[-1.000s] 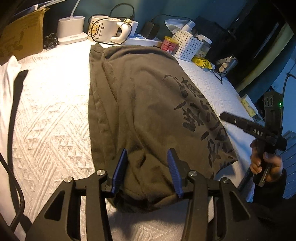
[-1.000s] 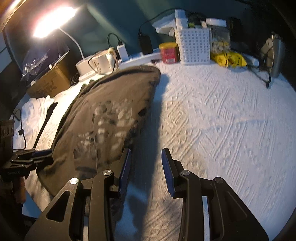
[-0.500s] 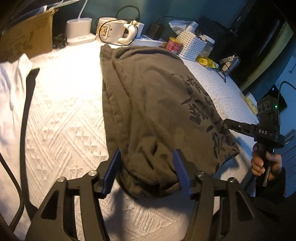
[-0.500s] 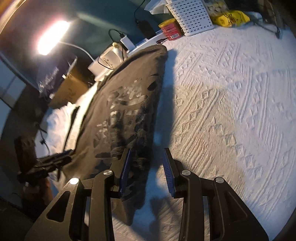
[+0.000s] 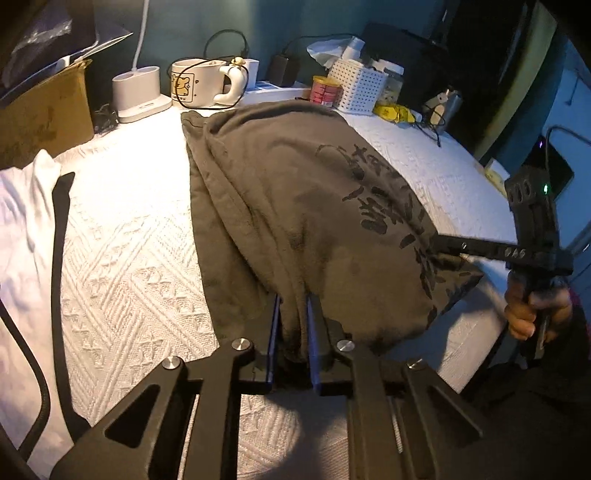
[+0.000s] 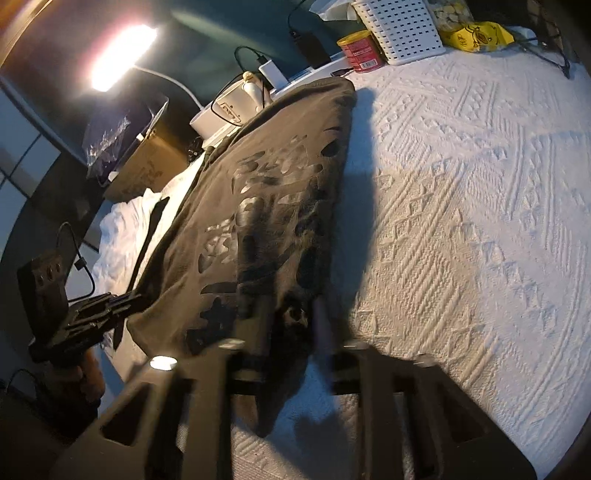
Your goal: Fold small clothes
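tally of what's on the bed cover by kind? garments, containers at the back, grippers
Garments: 2, an olive-brown printed shirt and a white cloth.
Containers: 3, a white ceramic mug, a red tin can, a white perforated plastic basket.
Grippers: 2, left gripper and right gripper, both shut on the shirt's near edge.
Total: 7.

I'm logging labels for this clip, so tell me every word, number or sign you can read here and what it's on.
"DAS": partly legible, on the bar of the right gripper.
Dark print on the olive shirt: brush-like characters, unreadable.
Red can: label text too small.
Yellow packet: print blurred.
White mug: a cartoon picture, no legible words.
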`<state>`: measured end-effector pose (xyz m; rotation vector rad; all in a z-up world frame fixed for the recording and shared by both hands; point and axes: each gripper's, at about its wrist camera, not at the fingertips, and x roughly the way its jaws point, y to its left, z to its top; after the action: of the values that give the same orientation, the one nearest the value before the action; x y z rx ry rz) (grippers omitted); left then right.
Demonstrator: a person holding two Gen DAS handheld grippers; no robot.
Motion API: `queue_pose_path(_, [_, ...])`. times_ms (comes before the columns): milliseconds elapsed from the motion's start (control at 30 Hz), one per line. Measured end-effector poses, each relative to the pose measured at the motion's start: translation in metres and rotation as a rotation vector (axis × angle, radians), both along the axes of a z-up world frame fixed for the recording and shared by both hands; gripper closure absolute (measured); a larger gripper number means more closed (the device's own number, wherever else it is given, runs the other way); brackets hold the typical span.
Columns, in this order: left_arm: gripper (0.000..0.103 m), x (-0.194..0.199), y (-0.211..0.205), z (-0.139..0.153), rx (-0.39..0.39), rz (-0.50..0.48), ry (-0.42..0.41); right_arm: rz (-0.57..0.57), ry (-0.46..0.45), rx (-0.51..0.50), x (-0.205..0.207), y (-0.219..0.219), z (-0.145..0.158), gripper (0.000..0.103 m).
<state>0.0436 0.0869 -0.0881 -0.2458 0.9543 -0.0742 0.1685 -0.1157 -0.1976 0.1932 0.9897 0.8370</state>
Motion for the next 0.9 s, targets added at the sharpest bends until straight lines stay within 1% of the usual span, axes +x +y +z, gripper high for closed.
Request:
queue_pose_path(100, [0.092,-0.007,0.008,0.012,-0.035,0.05,-0.049,-0.018,-0.058,-0.036,-0.005,-0.004,0.009,0.095])
queue_pose_path(133, [0.092,-0.01,0.011,0.017,-0.056,0.06,-0.064,-0.023,-0.066,-0.034,-0.005,-0.008,0.012,0.095])
queue_pose_path(167, [0.092,-0.012,0.012,0.021,-0.078,0.054,-0.07,-0.02,-0.069,-0.029,-0.006,-0.014,0.016,0.095])
queue_pose_path(233, [0.092,-0.013,0.009,0.024,-0.119,0.032,-0.073,-0.032,-0.106,-0.055,-0.009,-0.023,0.026,0.095])
queue_pose_path(300, [0.092,-0.015,0.004,0.02,-0.16,0.008,-0.05,-0.038,-0.123,-0.079,-0.012,-0.032,0.033,0.095])
queue_pose_path(367, [0.092,-0.019,-0.001,0.004,-0.189,-0.001,0.004,-0.035,-0.129,-0.094,-0.017,-0.04,0.035,0.095])
queue_pose_path(467, [0.092,-0.021,-0.011,-0.021,-0.18,-0.004,0.085,-0.026,-0.119,-0.144,-0.028,-0.044,0.022,0.095])
queue_pose_path(500, [0.092,-0.022,-0.014,-0.022,-0.179,-0.007,0.083,-0.027,-0.117,-0.163,-0.031,-0.044,0.017,0.095])
queue_pose_path(567, [0.092,-0.023,-0.02,-0.018,-0.145,-0.015,0.08,-0.035,-0.112,-0.193,-0.035,-0.043,0.004,0.095])
queue_pose_path(667, [0.092,-0.024,-0.026,-0.017,-0.103,-0.018,0.074,-0.049,-0.157,-0.229,-0.043,-0.041,0.004,0.095])
queue_pose_path(833, [0.088,-0.023,-0.026,-0.014,-0.094,0.002,0.09,-0.045,-0.2,-0.279,-0.053,-0.038,0.005,0.092])
queue_pose_path(867, [0.088,-0.023,-0.027,-0.011,-0.095,0.006,0.092,-0.042,-0.206,-0.294,-0.054,-0.038,0.006,0.09])
queue_pose_path(900, [0.088,-0.025,-0.026,-0.009,-0.094,0.008,0.086,-0.043,-0.22,-0.316,-0.055,-0.037,0.008,0.084])
